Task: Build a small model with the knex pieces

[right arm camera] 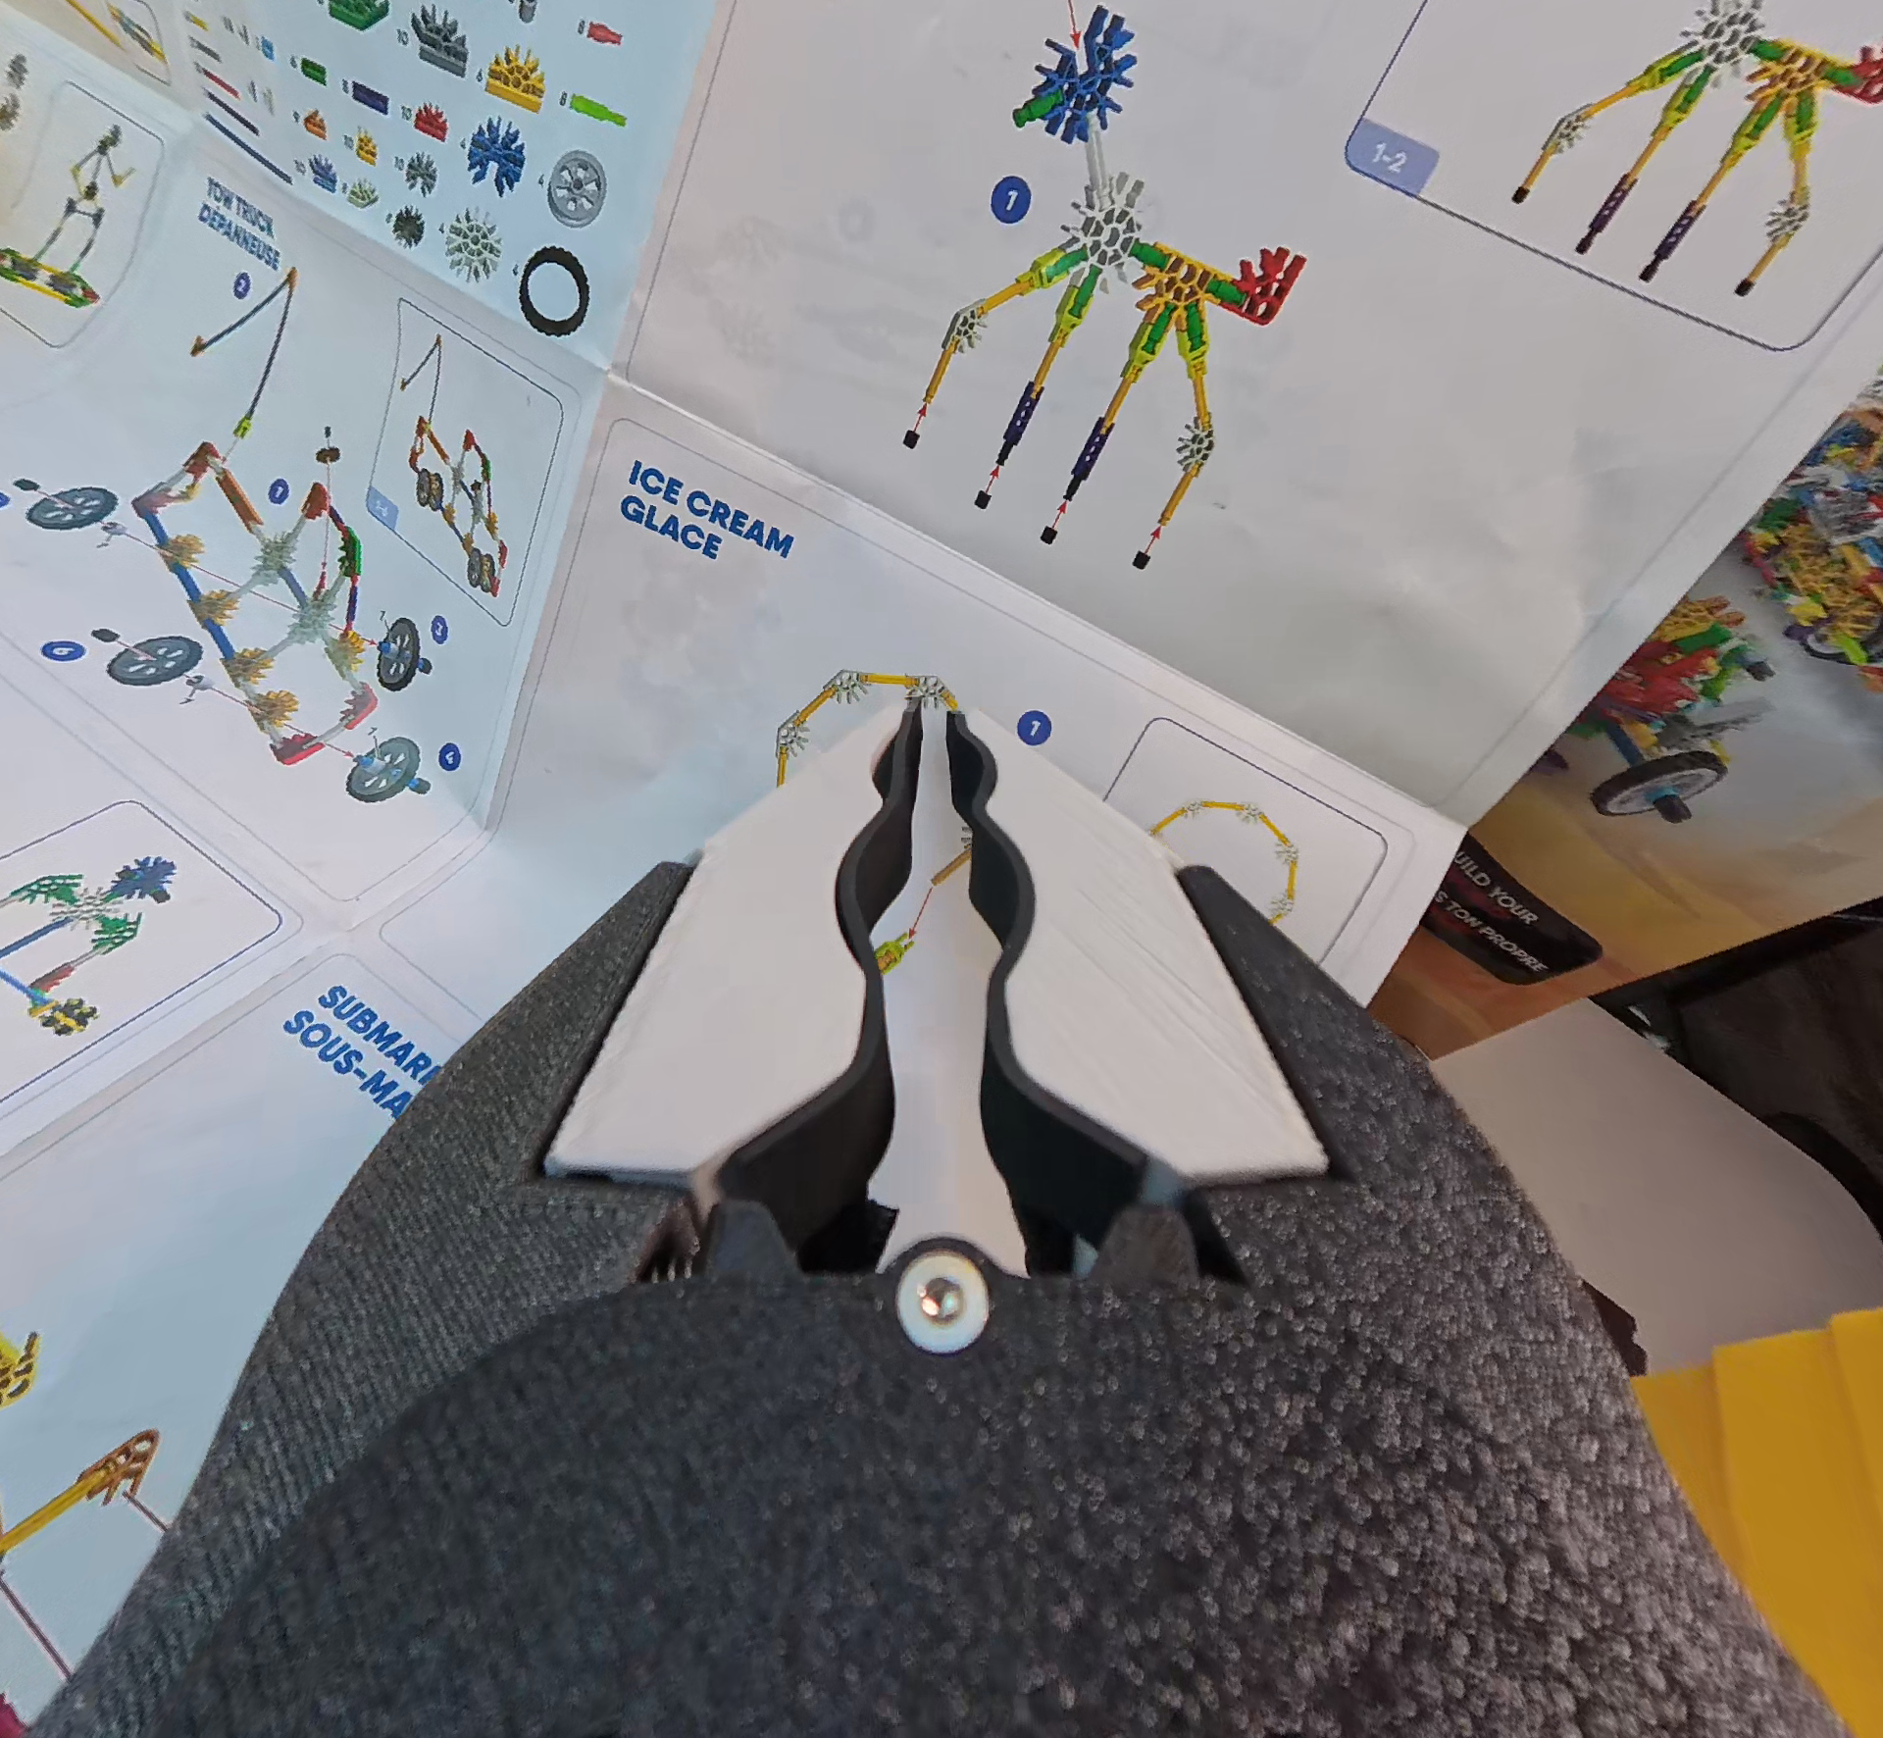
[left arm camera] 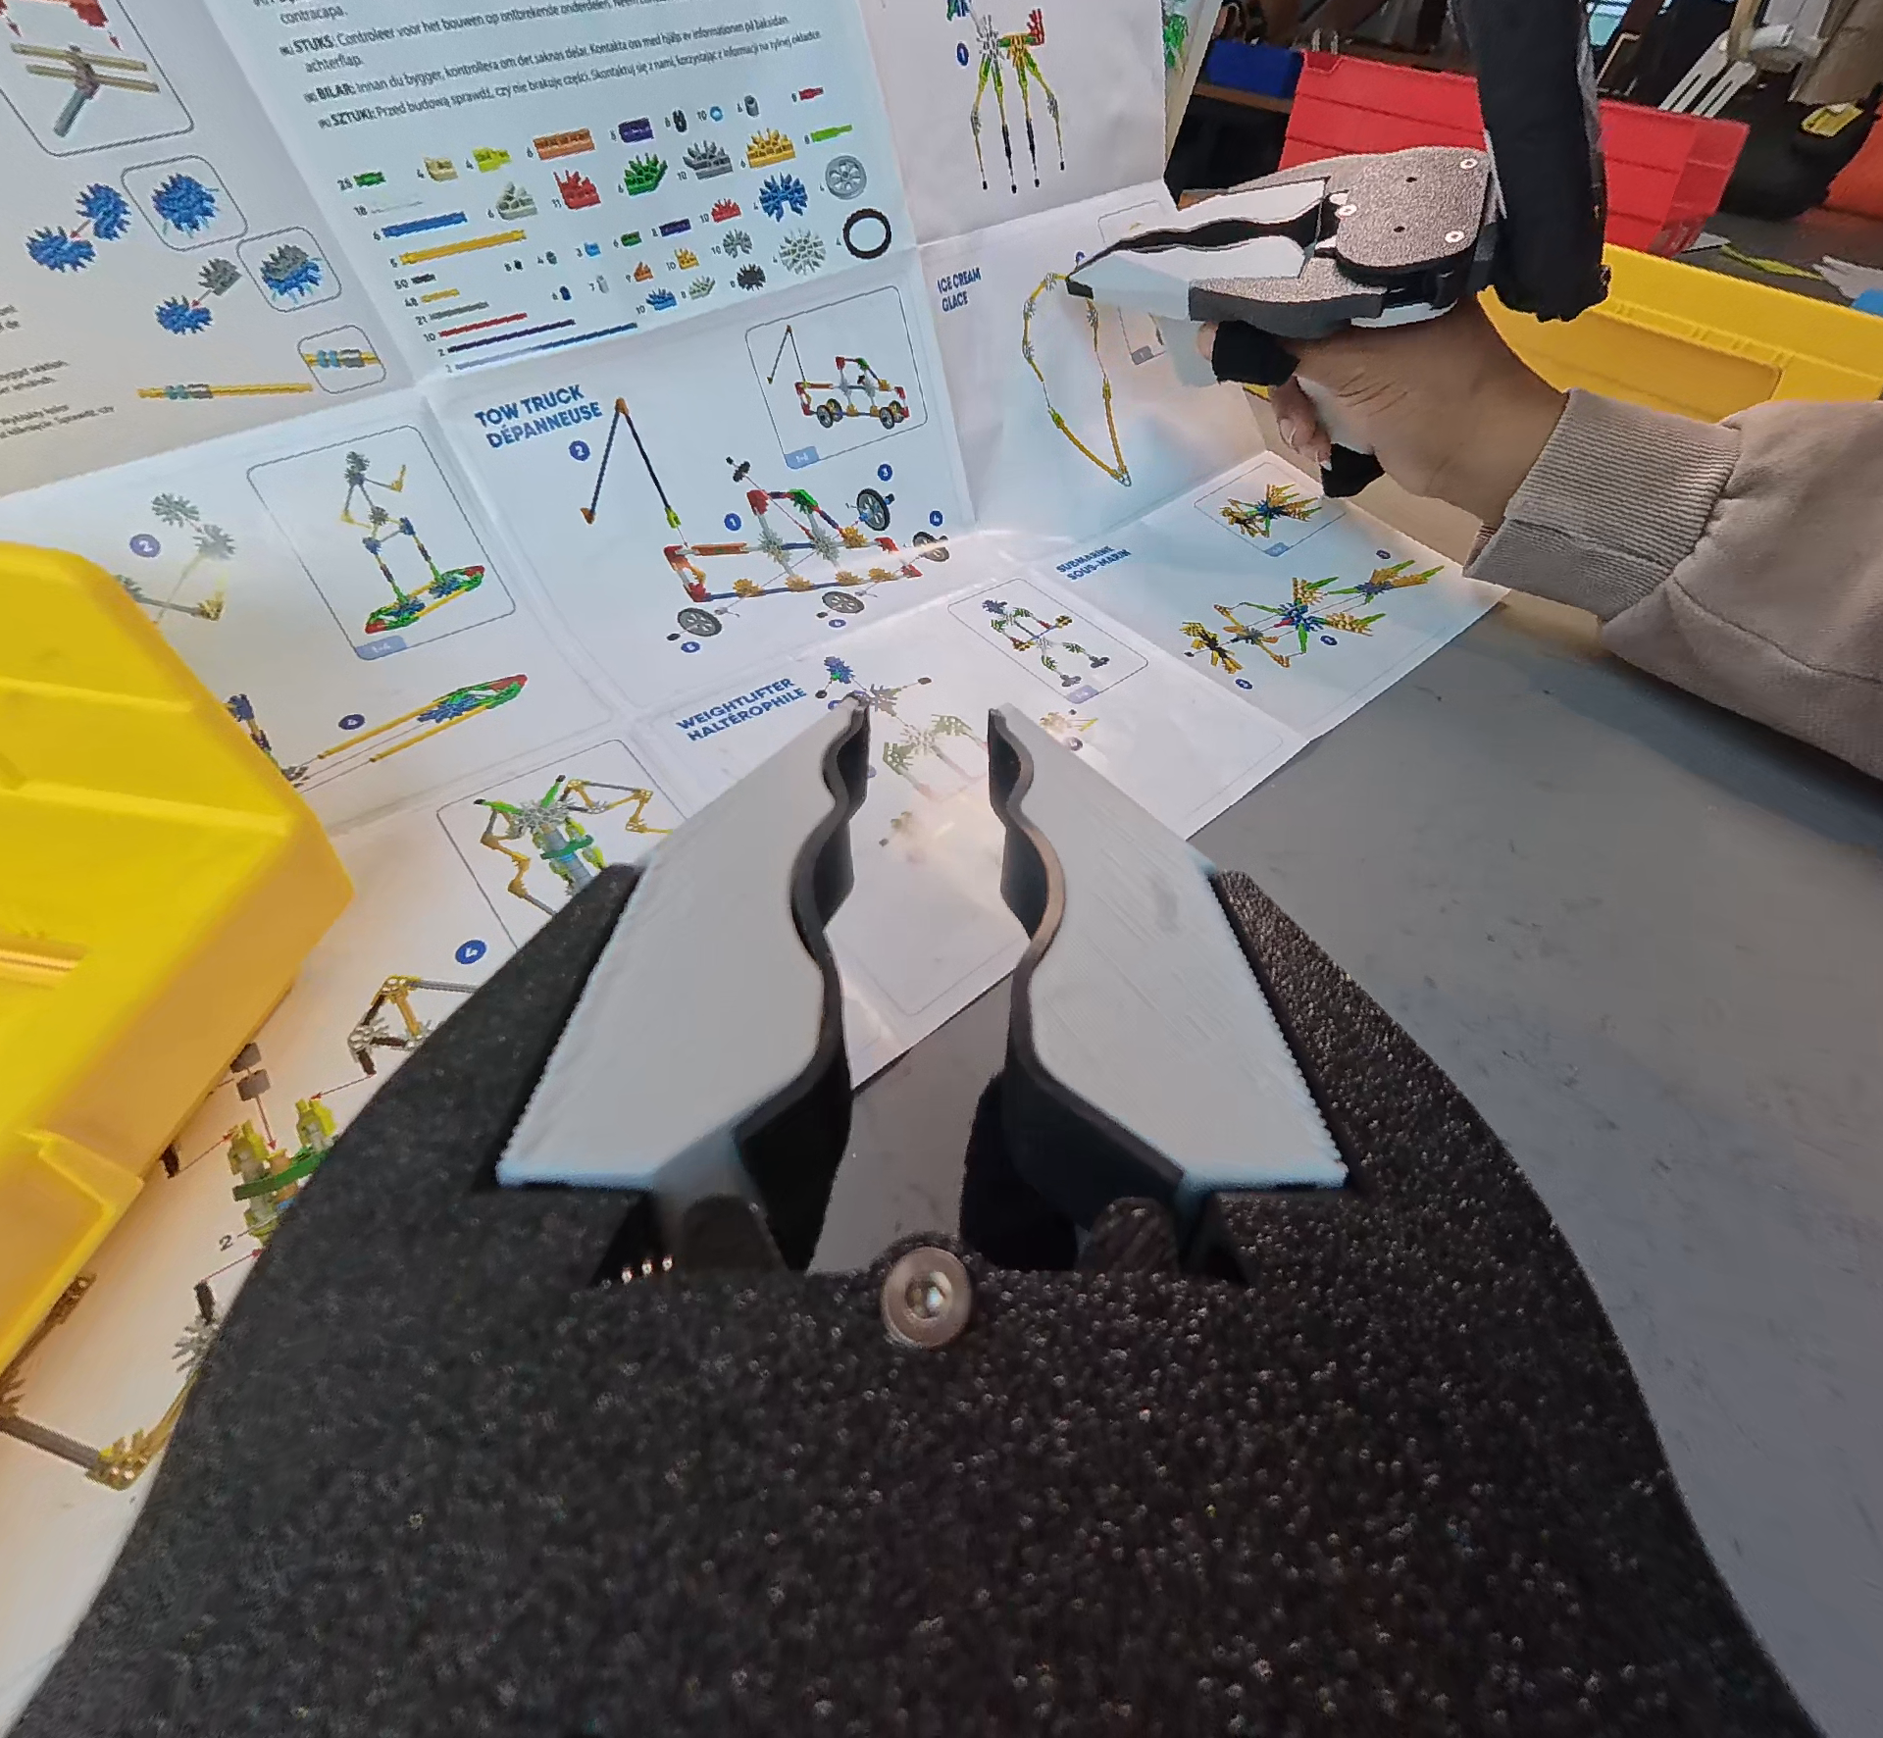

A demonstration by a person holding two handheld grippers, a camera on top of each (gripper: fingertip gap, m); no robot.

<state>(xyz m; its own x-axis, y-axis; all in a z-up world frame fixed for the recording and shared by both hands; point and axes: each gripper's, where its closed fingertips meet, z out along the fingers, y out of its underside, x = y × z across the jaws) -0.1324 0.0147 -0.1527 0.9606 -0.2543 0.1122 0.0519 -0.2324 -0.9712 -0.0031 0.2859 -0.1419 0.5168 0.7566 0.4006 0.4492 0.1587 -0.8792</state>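
1. Grey desk (left arm camera: 1528, 1027) is seen beneath a large unfolded instruction sheet (left arm camera: 632, 487), which is printed with coloured construction-toy diagrams; the far part of the sheet is propped upright and the near part is laid flat.
2. Left hand-held gripper (left arm camera: 927, 726): its pale fingers with wavy black pads are held apart with a clear gap, and nothing is gripped between them. It is poised low over the flat part of the sheet, near the sheet's right edge; contact with the paper cannot be told.
3. Right hand-held gripper (right arm camera: 929, 716): its tips are drawn almost together, a narrow slit being left between them, and nothing is seen held. It is pointed at the sheet (right arm camera: 917, 487), close to a diagram of a yellow arc. In the left wrist view the same gripper (left arm camera: 1080, 283) is seen raised before the upright part of the sheet and held by a person's hand (left arm camera: 1416, 426) in a beige sleeve (left arm camera: 1681, 589).
4. Yellow bin (left arm camera: 132, 853): placed on the left, resting partly on the sheet.
5. Second yellow bin (left arm camera: 1671, 344): placed at the right, behind the hand.
6. Red bin (left arm camera: 1427, 130): placed farther back, beyond the second yellow bin.
7. Printed toy box (right arm camera: 1681, 772): seen in the right wrist view at the sheet's right edge.
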